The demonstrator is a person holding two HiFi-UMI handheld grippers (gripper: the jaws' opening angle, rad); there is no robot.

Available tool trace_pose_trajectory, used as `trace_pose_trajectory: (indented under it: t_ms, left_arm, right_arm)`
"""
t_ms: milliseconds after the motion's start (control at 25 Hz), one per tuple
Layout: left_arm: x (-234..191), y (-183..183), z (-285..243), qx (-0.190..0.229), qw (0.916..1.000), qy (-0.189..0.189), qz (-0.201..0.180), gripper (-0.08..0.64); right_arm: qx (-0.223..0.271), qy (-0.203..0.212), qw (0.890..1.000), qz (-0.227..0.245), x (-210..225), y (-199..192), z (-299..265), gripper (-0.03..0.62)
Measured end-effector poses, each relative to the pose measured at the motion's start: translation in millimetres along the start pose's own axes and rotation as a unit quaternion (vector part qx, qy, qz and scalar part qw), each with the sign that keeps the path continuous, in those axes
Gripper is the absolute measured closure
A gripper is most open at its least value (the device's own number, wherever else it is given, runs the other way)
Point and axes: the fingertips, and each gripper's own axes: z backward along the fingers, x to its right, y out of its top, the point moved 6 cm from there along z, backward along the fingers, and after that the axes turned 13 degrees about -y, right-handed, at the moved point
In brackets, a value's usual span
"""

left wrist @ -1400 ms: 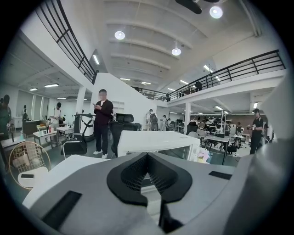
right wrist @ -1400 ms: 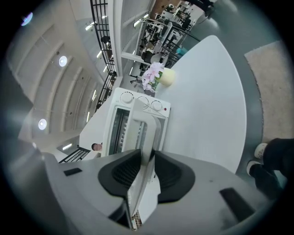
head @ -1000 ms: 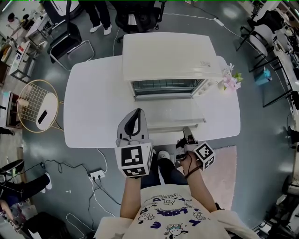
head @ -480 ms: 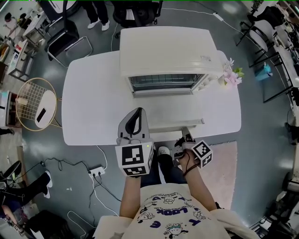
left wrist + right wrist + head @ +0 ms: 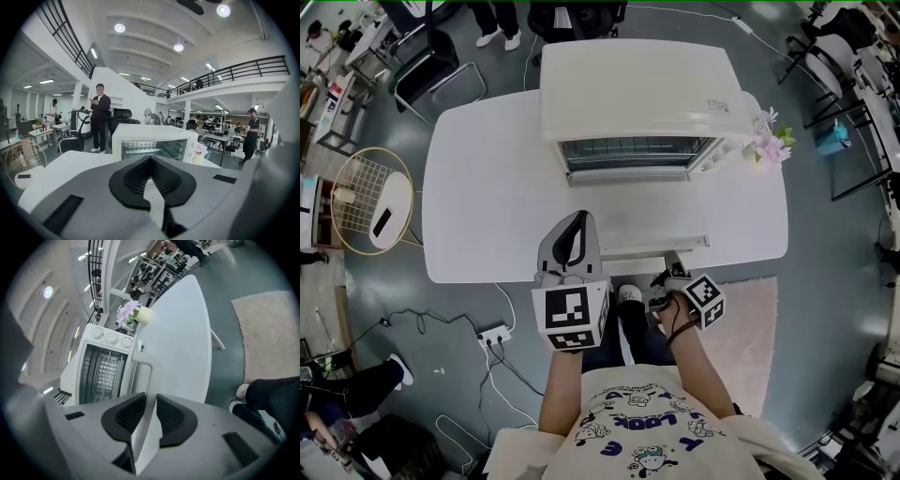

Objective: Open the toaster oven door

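Observation:
A white toaster oven [image 5: 637,89] stands at the far side of the white table [image 5: 487,206]. Its door [image 5: 652,211] is folded down toward me, so the rack inside shows. My right gripper [image 5: 675,272] is at the table's near edge, shut on the door's white handle [image 5: 652,246]. In the right gripper view the handle [image 5: 149,380] runs between the pads of the right gripper [image 5: 145,401], with the oven [image 5: 101,366] beyond. My left gripper [image 5: 578,220] hovers over the table by the door's left front corner. In the left gripper view the left gripper [image 5: 149,159] has its tips together and holds nothing.
A vase of pink flowers [image 5: 769,145] stands on the table right of the oven. A round wire stool [image 5: 370,202] is on the floor at the left, with a power strip [image 5: 494,335] and cables nearby. A pink rug [image 5: 741,337] lies at the right. Chairs and people stand behind the table.
The handle and my right gripper have drawn a little farther from the oven front, and the door lies lower. My left gripper has barely moved.

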Motion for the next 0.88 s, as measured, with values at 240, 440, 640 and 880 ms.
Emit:
trace_pose_trajectory:
  t_ms: [240,440,640,880]
  left_arm:
    - [1,-4,0,-0.004,1.0,-0.001,0.001,0.555]
    - [1,-9,1,-0.007,1.0,0.001,0.003,0.555]
    - [-1,-13,-1,-0.011,0.9999,0.004,0.006,0.555]
    - [-2,-20,-4,-0.021,0.9997,0.005,0.011,0.555]
  right_arm:
    - [0.0,-0.013,1.0,0.009,7,-1,-5,0.517]
    - [-0.002,-0.027,1.0,0.004,13,-3,-9,0.517]
    - [-0.005,-0.04,0.999,0.004,17,-3,-14,0.517]
    - [-0.006,-0.049,0.999,0.002,21,-4,-17,0.518]
